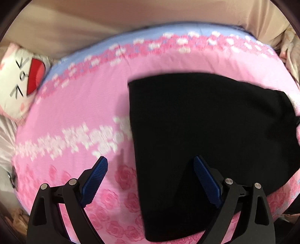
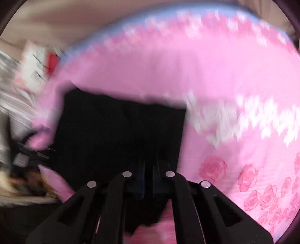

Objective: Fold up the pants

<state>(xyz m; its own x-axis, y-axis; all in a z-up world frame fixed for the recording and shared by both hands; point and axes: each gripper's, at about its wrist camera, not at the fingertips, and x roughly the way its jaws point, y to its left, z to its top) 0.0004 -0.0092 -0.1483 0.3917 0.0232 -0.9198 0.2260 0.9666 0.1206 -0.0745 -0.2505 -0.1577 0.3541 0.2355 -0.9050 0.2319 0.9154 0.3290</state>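
Note:
The black pants [image 1: 206,140] lie folded on a pink rose-print bedsheet [image 1: 84,112]. My left gripper [image 1: 150,165] is open and empty, hovering over the pants' near left edge, its blue pads [image 1: 97,174] wide apart. In the right wrist view, which is blurred by motion, my right gripper [image 2: 149,169] is shut on the near edge of the black pants [image 2: 120,135] and holds the fabric in its closed fingers.
A white cat-face plush pillow [image 1: 18,82] lies at the bed's left edge and shows blurred in the right wrist view [image 2: 35,65]. A beige headboard or wall [image 1: 131,15] runs behind the bed. Pink sheet [image 2: 234,84] spreads to the right of the pants.

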